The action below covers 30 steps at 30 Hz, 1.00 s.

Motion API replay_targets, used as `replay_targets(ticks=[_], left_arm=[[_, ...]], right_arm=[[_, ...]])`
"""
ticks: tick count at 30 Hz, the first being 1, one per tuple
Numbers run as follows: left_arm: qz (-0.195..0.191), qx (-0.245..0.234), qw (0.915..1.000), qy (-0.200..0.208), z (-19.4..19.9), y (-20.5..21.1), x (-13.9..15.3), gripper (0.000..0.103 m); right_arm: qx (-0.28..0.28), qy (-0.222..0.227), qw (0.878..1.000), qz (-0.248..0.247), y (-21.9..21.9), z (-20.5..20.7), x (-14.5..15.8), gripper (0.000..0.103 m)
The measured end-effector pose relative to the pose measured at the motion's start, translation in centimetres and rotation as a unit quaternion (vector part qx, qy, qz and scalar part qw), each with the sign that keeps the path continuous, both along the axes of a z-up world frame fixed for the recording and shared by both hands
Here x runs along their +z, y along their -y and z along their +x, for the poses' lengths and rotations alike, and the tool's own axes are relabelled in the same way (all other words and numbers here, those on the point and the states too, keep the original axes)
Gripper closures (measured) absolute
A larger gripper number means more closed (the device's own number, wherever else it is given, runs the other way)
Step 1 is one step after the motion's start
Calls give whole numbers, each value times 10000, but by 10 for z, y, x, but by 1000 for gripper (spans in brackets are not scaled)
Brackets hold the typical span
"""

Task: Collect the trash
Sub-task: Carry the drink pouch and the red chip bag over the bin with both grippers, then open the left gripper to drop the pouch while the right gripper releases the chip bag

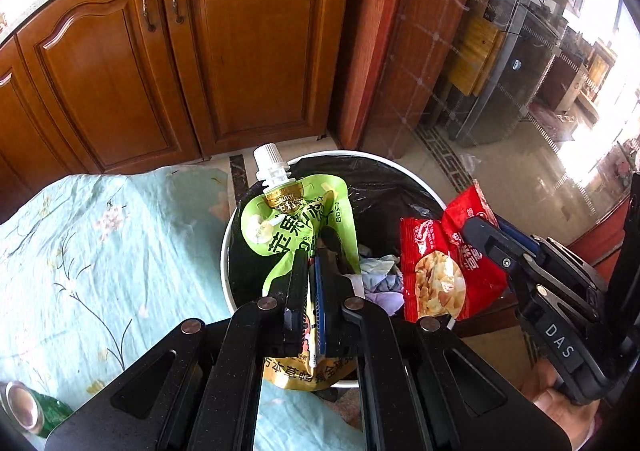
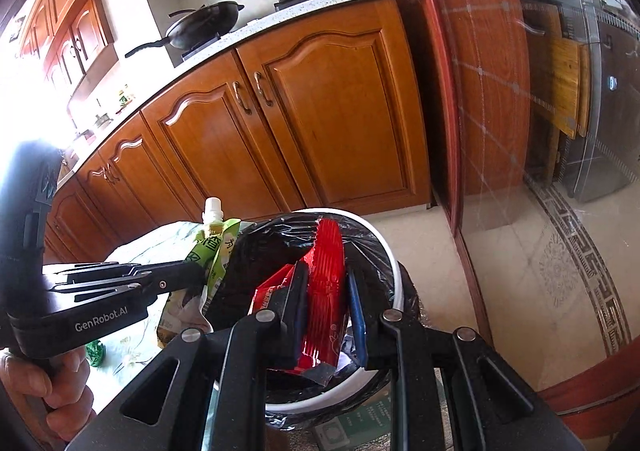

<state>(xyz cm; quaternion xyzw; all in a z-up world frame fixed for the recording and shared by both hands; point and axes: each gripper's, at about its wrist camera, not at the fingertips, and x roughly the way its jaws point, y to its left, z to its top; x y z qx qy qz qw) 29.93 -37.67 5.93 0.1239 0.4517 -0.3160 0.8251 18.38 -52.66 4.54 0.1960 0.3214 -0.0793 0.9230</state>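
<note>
My left gripper (image 1: 310, 257) is shut on a green spout pouch (image 1: 296, 217) with a white cap and holds it over the white bin (image 1: 225, 251) lined with a black bag. My right gripper (image 2: 326, 277) is shut on a red snack bag (image 2: 324, 299) above the same bin (image 2: 394, 283). In the left wrist view the red bag (image 1: 444, 267) hangs at the bin's right side. In the right wrist view the green pouch (image 2: 214, 251) sits at the bin's left rim. Crumpled paper lies inside the bin (image 1: 380, 271).
A table with a light blue floral cloth (image 1: 92, 251) lies left of the bin, with a green can (image 1: 28, 407) at its near corner. Wooden cabinets (image 1: 180, 59) stand behind. A glass door (image 2: 540, 91) and tiled floor (image 2: 520, 271) are on the right.
</note>
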Motion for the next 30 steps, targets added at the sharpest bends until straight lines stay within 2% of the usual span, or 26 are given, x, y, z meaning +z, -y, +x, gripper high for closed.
replay_targets(ticks=[26,29,30], left_arm=[[168,87,9996,-202,12,20,-21,99],[111,81,9996,-249,13,18,-20,99],[106,66,9996,-245,12,17,-19,99]], right_arm=[[44,-256,9996,-54,7,14,-14,84],[97,-290,9995,5,8,18,-17,79],[98,-301,9995,38,8,18,-17,74]])
